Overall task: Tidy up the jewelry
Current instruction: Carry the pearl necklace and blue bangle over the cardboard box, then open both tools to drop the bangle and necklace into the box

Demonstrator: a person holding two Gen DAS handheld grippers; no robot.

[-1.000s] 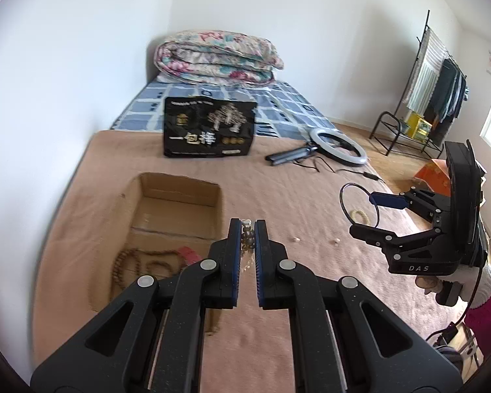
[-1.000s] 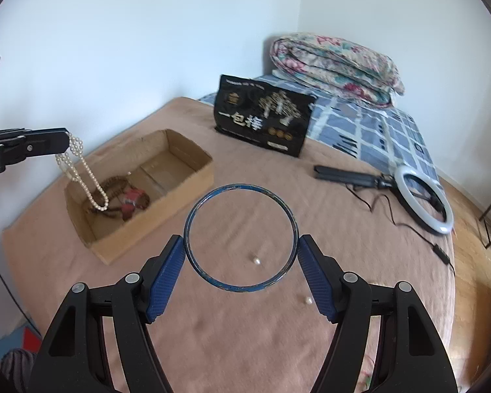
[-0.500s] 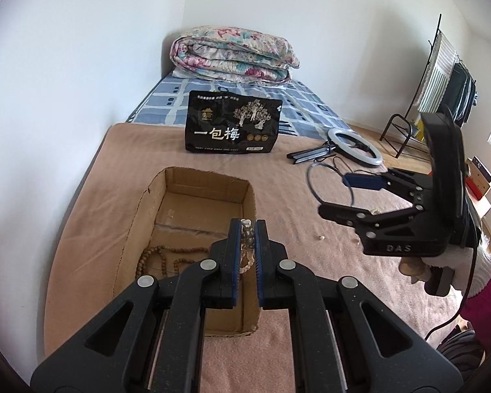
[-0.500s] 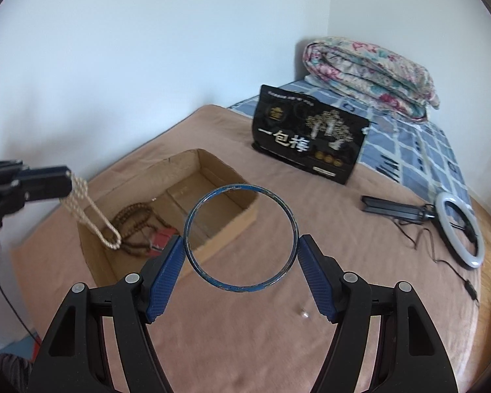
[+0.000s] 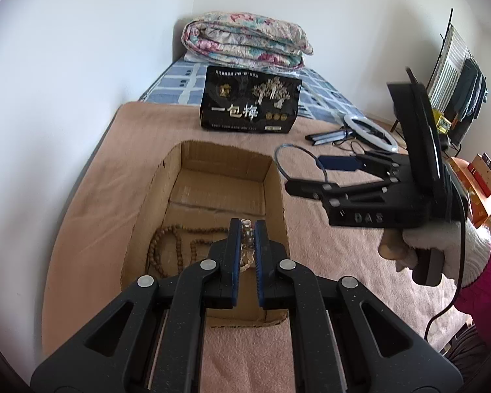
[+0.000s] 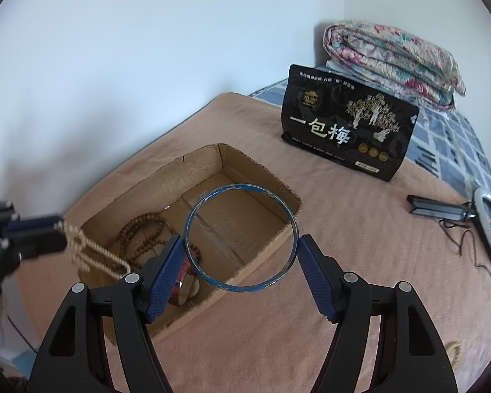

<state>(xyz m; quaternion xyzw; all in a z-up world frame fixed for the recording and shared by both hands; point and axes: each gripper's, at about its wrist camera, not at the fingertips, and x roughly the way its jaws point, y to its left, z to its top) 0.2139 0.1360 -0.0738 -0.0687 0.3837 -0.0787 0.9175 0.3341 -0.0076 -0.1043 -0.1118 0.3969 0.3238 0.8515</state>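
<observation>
1. Left gripper (image 5: 244, 226) jaws clenched on pearl necklace (image 6: 91, 251), strand dangling over near end of cardboard box (image 5: 275, 196).
2. Right gripper (image 6: 240, 245) jaws spread wide, grasping blue bangle (image 6: 291, 229) by its rim, ring upright above box's right wall.
3. Inside box: brown bead necklace (image 5: 167, 245) on floor; red item (image 6: 183, 275) partly hidden behind right jaws.
4. Box resting on pinkish-brown blanket (image 5: 131, 150) over bed.
5. Further out: black snack bag (image 5: 250, 104) standing, folded floral quilt (image 5: 245, 41), ring light (image 5: 370, 131), white-gloved hand (image 5: 435, 245) on right handle.
</observation>
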